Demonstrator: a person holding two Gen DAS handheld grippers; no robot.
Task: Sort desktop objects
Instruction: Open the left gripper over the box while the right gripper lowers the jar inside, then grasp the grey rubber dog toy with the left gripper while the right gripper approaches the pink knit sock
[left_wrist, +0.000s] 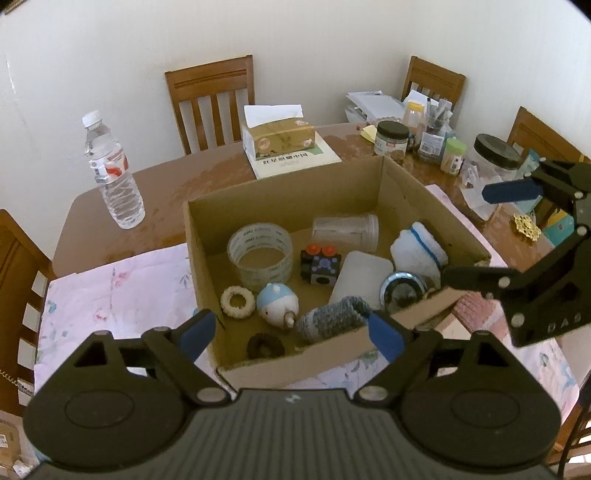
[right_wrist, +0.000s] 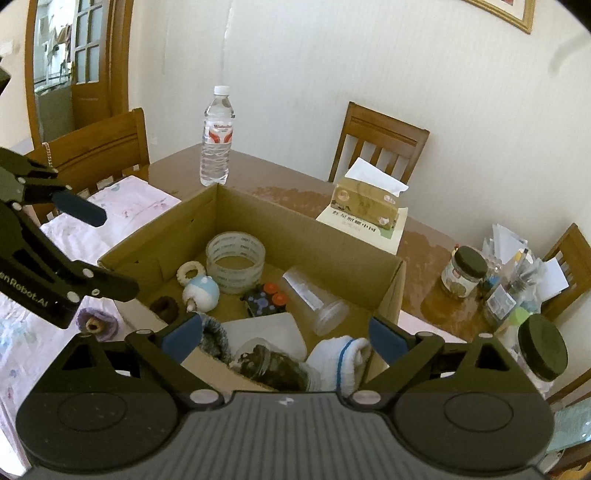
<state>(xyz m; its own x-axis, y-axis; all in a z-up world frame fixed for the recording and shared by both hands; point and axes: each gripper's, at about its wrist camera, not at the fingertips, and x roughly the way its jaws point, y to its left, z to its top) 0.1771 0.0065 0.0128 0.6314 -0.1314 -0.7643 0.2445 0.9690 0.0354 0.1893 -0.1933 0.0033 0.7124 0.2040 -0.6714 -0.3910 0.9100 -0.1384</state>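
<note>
Cardboard box stood on the table, holding tape roll, fidget cube and rolled towel; left gripper and right gripper hovered above its near edge, jaws wide apart, empty.

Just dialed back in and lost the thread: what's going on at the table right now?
A person is sorting desk clutter into a cardboard box with two handheld grippers. Both the left gripper and the right gripper hover open over the box's near edge, holding nothing. The box already holds a tape roll, a clear jar, a black cube toy and a rolled white towel. A water bottle stands outside on the table.
</note>
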